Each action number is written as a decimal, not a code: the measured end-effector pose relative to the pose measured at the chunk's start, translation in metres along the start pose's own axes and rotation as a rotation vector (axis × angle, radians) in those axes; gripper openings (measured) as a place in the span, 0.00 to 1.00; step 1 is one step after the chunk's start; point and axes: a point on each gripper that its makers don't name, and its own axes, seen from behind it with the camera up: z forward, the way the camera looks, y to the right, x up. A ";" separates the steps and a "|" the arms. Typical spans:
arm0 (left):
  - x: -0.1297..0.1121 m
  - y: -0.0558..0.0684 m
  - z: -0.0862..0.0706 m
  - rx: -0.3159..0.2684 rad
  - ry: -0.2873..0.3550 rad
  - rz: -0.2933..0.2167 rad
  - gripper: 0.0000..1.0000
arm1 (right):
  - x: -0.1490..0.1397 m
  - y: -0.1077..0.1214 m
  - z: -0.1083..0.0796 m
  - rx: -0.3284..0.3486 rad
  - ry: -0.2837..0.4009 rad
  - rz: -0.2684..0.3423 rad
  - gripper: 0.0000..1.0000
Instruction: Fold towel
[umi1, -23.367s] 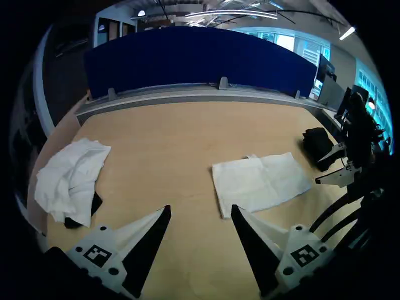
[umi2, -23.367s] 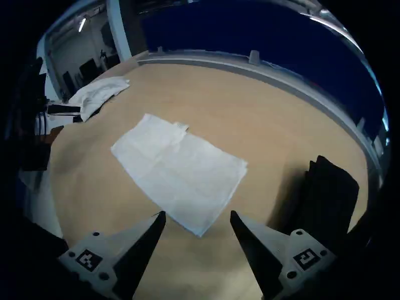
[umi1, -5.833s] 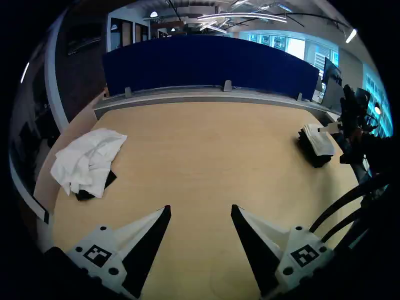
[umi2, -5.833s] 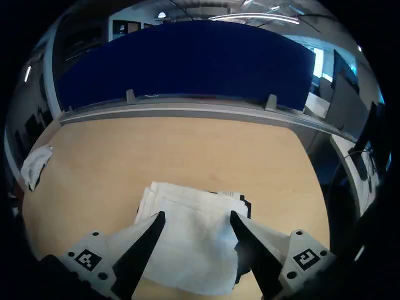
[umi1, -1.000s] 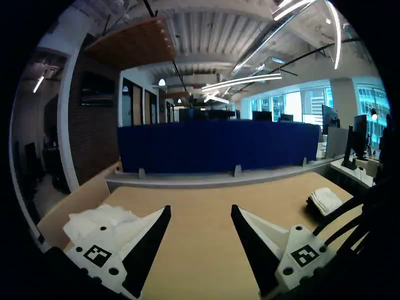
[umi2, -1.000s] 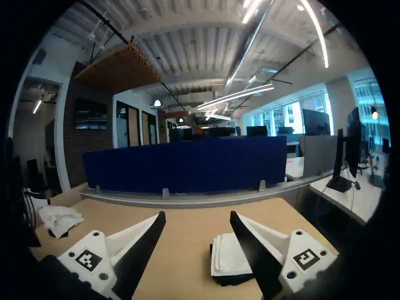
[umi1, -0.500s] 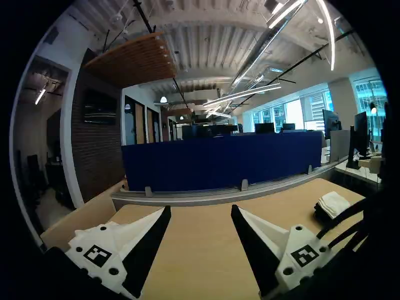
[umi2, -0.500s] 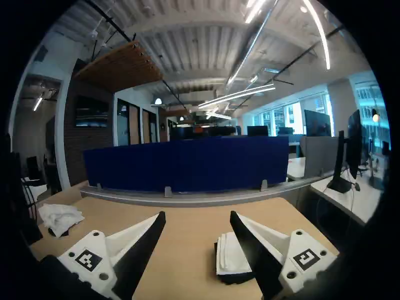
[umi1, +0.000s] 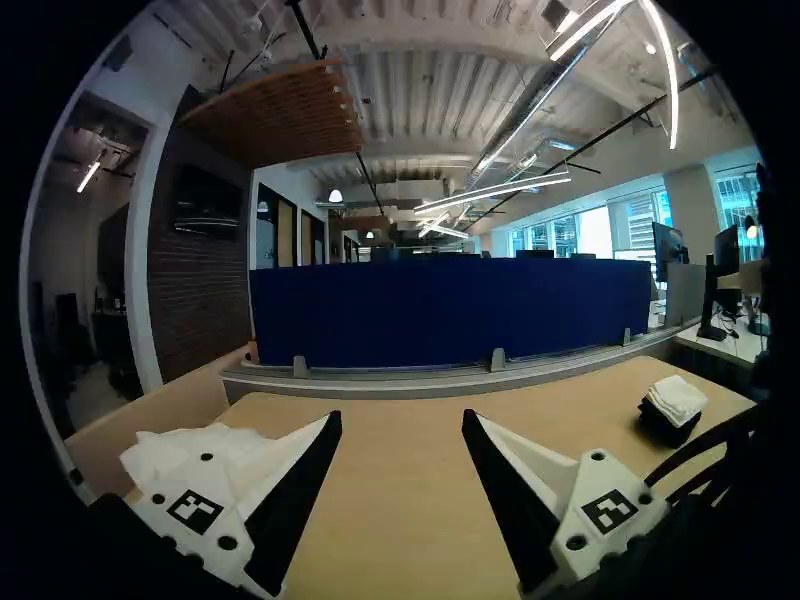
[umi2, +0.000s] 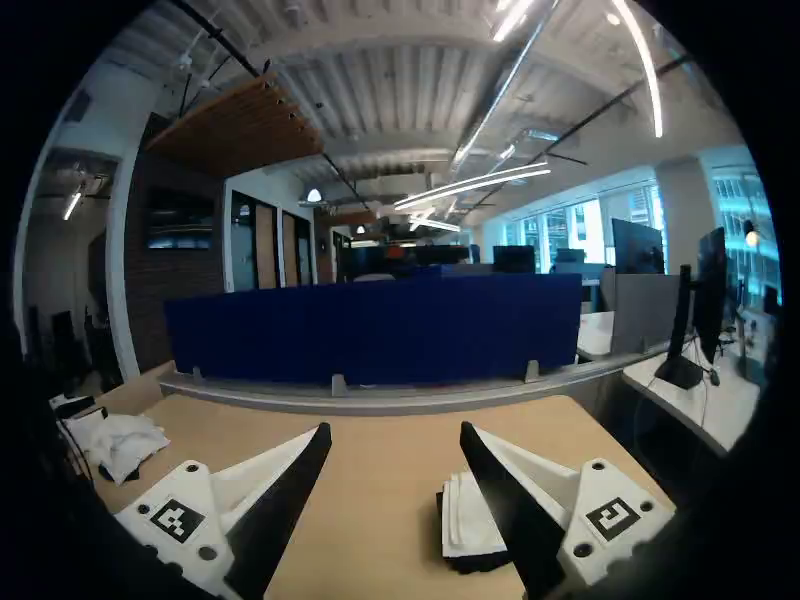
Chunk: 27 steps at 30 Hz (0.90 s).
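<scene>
The left gripper (umi1: 400, 413) is held above the table (umi1: 400, 500) with its two fingers spread wide and nothing between them. The right gripper (umi2: 394, 425) is likewise held apart and empty.

In the left gripper view, the folded towel (umi1: 676, 397) is seen at about 3 o'clock, laid on top of a dark stack (umi1: 664, 423) near the table's far right corner, well apart from the fingers. In the right gripper view the folded towel (umi2: 462, 525) is found at 5 o'clock, just beyond the right-hand finger, by which part of it is covered.

A heap of white cloth (umi1: 190, 445) is seen at 8 o'clock in the left gripper view, partly hidden behind the left-hand finger; in the right gripper view the heap (umi2: 125, 440) lies at 9 o'clock, near the table's left edge.

The table is of pale wood. Its far edge is closed by a grey rail (umi1: 430, 380), above which a blue partition (umi1: 450, 310) is mounted. At 3 o'clock in the right gripper view, a monitor (umi2: 700, 300) is set on a neighbouring desk. A brick wall (umi1: 200, 300) is seen at 9 o'clock in the left gripper view, a slatted wooden panel (umi1: 275, 105) is hung at 11 o'clock, and long strip lights (umi1: 520, 185) are run across the open ceiling.
</scene>
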 end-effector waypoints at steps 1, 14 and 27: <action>-0.004 -0.003 0.000 0.006 0.001 -0.002 0.89 | 0.003 0.000 0.001 -0.004 0.002 0.000 1.00; -0.073 -0.021 0.006 0.037 0.039 0.021 0.89 | -0.008 -0.017 0.015 -0.009 0.001 -0.103 1.00; -0.122 -0.026 0.011 0.045 0.062 -0.007 0.89 | -0.030 -0.025 0.020 -0.001 0.006 -0.132 1.00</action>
